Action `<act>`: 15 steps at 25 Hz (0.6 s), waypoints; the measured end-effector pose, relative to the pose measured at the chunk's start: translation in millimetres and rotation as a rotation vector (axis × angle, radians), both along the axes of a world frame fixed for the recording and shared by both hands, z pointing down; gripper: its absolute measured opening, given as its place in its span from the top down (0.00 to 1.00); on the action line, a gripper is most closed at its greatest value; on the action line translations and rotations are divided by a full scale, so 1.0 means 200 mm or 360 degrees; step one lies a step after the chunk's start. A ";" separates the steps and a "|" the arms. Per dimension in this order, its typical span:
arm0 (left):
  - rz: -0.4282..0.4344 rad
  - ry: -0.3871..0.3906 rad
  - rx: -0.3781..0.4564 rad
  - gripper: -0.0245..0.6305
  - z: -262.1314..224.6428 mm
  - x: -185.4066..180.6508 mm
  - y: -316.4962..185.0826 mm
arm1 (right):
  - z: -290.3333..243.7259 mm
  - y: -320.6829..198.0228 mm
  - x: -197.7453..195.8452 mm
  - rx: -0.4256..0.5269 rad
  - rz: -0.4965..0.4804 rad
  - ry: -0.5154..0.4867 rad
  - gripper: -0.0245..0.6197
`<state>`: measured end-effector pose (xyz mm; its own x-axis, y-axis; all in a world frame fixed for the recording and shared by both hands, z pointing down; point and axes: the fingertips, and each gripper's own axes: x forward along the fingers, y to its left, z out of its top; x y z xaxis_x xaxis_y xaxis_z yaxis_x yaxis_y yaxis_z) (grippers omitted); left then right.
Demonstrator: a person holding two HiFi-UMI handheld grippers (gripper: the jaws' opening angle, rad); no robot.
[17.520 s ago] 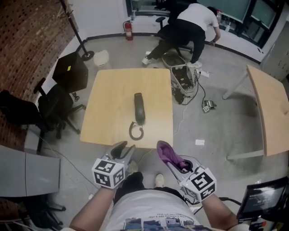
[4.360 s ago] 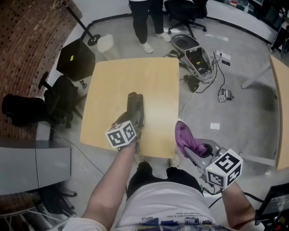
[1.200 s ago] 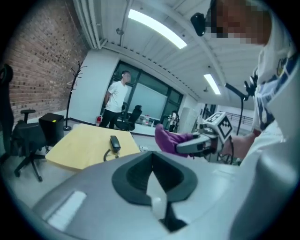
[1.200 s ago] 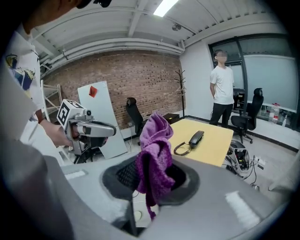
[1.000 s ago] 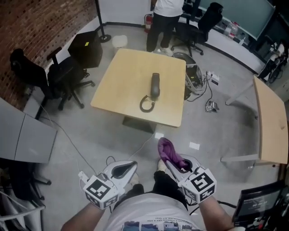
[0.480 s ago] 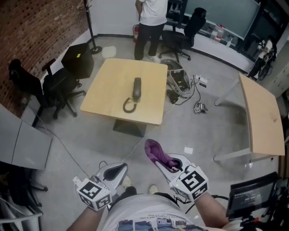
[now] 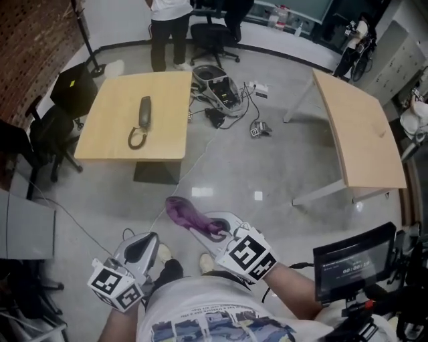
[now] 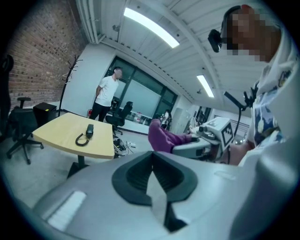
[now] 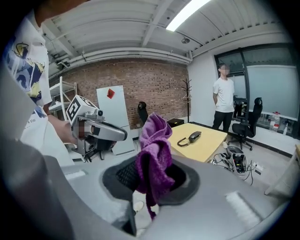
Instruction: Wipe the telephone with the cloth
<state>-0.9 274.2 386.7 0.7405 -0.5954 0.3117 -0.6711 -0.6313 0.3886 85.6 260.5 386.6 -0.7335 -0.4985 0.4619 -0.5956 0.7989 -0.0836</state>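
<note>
The dark telephone handset [image 7: 142, 113] with its coiled cord lies on the wooden table [image 7: 110, 133], far off at the upper left. Both grippers hang low, close to my body and well away from that table. My left gripper [image 7: 151, 236] is shut with nothing in it; in the left gripper view its jaws [image 8: 152, 161] meet edge to edge. My right gripper [image 7: 195, 225] is shut on a purple cloth [image 7: 180, 210], which bunches up above the jaws [image 9: 154, 152]. The telephone [image 9: 192, 137] shows small and distant in the right gripper view.
A person [image 7: 166, 20] stands beyond the table beside an office chair [image 7: 212, 30]. An open case with cables [image 7: 221, 87] lies on the floor. A second wooden table [image 7: 361, 133] stands at the right, black chairs [image 7: 40, 133] at the left, a monitor [image 7: 351, 260] at bottom right.
The view has swung right and back, so the table with the telephone now sits smaller at the upper left. Both grippers stay low, the right one still holding the cloth.
</note>
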 end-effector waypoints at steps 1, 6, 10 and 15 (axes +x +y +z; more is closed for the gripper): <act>-0.0001 -0.0005 -0.0008 0.96 0.01 0.01 0.01 | 0.01 0.01 0.00 0.0000 -0.0006 0.0002 0.83; 0.0018 -0.0026 -0.0026 0.96 0.05 0.04 0.04 | 0.04 0.03 0.02 0.0000 -0.0016 0.0004 0.83; 0.0041 -0.0043 -0.0016 0.96 0.06 0.07 0.05 | 0.05 0.05 0.04 -0.0002 -0.0027 -0.0006 0.83; 0.0034 -0.0050 -0.0017 0.96 0.07 0.08 0.05 | 0.06 0.05 0.03 0.0004 -0.0027 -0.0013 0.83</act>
<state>14.7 283.7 400.0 0.7429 -0.5760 0.3410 -0.6694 -0.6418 0.3743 92.3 271.1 399.4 -0.7456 -0.4871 0.4548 -0.5812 0.8091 -0.0862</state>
